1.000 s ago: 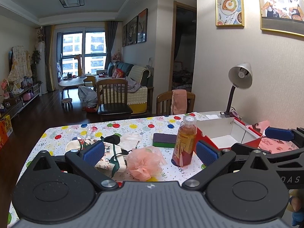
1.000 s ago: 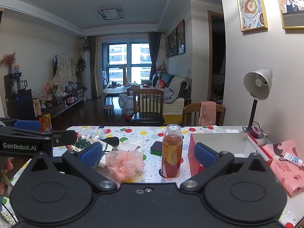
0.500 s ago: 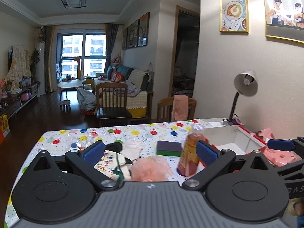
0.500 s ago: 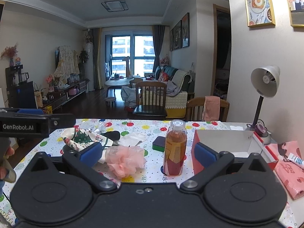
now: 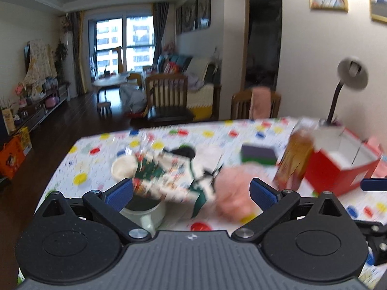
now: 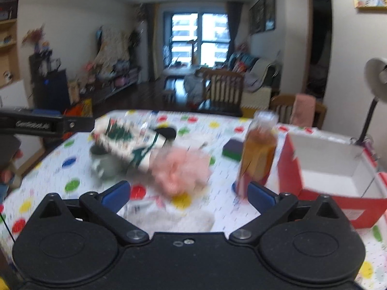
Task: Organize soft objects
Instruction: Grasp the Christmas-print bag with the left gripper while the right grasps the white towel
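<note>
Plainly, both sets of tongs are spread wide with nothing between their blue pads. In the left wrist view the left gripper (image 5: 191, 192) fills the bottom of the frame, and the pink puff (image 5: 235, 191) lies just above and slightly right of centre, in the gap between the pads but beyond them and not touched. A printed cloth (image 5: 169, 176) with green trim lies just left of the puff, draped over a pale green mug (image 5: 145, 213) at lower left. A dark sponge (image 5: 258, 154) sits further back, right of centre, and an amber bottle (image 5: 296, 159) stands upright beside a red box (image 5: 338, 178) with a white inside at the right edge.

In the right wrist view the right gripper (image 6: 188, 194) likewise sits low in the frame, the puff (image 6: 181, 171) just above its gap near the centre, apart from both pads. The bottle (image 6: 258, 154) stands right of centre, close above the right pad, with the box (image 6: 312, 193) at the far right. A white cloth (image 6: 176, 220) lies blurred at the bottom centre, between the two fingers.

Everything rests on a table (image 5: 96, 154) under a white cover with coloured dots. Both views are blurred. Beyond it, wooden chairs (image 5: 167, 96) stand centre frame, a desk lamp (image 5: 350, 77) at the right, and a window (image 5: 125, 46) in the upper middle.
</note>
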`<state>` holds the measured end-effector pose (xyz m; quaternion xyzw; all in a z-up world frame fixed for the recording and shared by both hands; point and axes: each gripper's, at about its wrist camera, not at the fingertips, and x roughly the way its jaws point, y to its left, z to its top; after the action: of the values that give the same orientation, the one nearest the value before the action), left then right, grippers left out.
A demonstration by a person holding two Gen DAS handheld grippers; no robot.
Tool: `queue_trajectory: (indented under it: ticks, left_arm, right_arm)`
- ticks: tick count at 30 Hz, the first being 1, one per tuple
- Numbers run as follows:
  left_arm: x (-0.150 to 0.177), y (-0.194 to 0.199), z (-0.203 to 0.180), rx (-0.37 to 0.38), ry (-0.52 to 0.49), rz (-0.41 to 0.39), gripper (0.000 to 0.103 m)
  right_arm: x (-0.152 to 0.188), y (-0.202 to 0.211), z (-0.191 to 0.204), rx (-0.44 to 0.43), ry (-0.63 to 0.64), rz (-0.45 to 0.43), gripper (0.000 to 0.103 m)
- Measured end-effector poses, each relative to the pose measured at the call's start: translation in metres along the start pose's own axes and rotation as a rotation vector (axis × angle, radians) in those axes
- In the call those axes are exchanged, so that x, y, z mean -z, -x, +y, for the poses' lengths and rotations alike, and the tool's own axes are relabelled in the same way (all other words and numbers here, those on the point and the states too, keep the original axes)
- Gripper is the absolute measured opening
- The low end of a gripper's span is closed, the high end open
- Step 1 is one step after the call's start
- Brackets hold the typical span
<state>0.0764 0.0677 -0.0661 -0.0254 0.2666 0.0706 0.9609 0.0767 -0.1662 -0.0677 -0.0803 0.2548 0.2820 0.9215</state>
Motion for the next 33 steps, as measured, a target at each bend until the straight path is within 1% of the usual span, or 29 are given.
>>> queue_trajectory:
  ticks: [2,4,7,10,12,13,17,21,26,29,32,33]
  left_arm:
    - [0.004,-0.017,0.006,-0.005,0.018,0.051,0.103]
    - [0.004,-0.031,0.009,-0.007,0.026,0.073,0.103]
    - [-0.006,-0.045,0.016,-0.048,0.007,0.060,0.103]
    - [-0.020,-0.063,0.032,-0.080,0.024,0.063,0.103]
    - [-0.027,-0.074,0.042,-0.113,0.013,0.063,0.103]
    - [-0.030,-0.081,0.047,-0.130,0.007,0.068,0.103]
    - [-0.036,-0.104,0.063,-0.154,0.012,0.094,0.103]
    - [-0.037,-0.126,0.080,-0.158,0.072,0.148,0.103]
    - [-0.037,-0.144,0.086,-0.128,0.088,0.176,0.103]
    - [-0.035,-0.155,0.086,-0.125,0.074,0.204,0.103]
    - [-0.033,-0.164,0.083,-0.123,0.052,0.223,0.102]
    - [-0.033,-0.166,0.081,-0.126,0.041,0.223,0.102]
  right_arm:
    - [0.010,-0.011,0.001,-0.029,0.023,0.042,0.101]
    - [0.018,-0.022,0.004,-0.041,0.049,0.084,0.100]
    - [0.026,-0.034,0.009,-0.062,0.081,0.138,0.100]
    - [0.029,-0.045,0.013,-0.084,0.102,0.165,0.100]
    - [0.029,-0.052,0.014,-0.098,0.121,0.182,0.100]
    - [0.030,-0.057,0.013,-0.102,0.128,0.193,0.100]
    - [0.035,-0.073,0.016,-0.130,0.137,0.243,0.100]
    - [0.041,-0.090,0.021,-0.157,0.143,0.292,0.100]
    - [0.048,-0.103,0.033,-0.178,0.169,0.345,0.100]
    - [0.054,-0.107,0.031,-0.161,0.159,0.380,0.100]
    - [0.057,-0.109,0.026,-0.148,0.145,0.397,0.100]
    - [0.058,-0.110,0.025,-0.147,0.141,0.403,0.098]
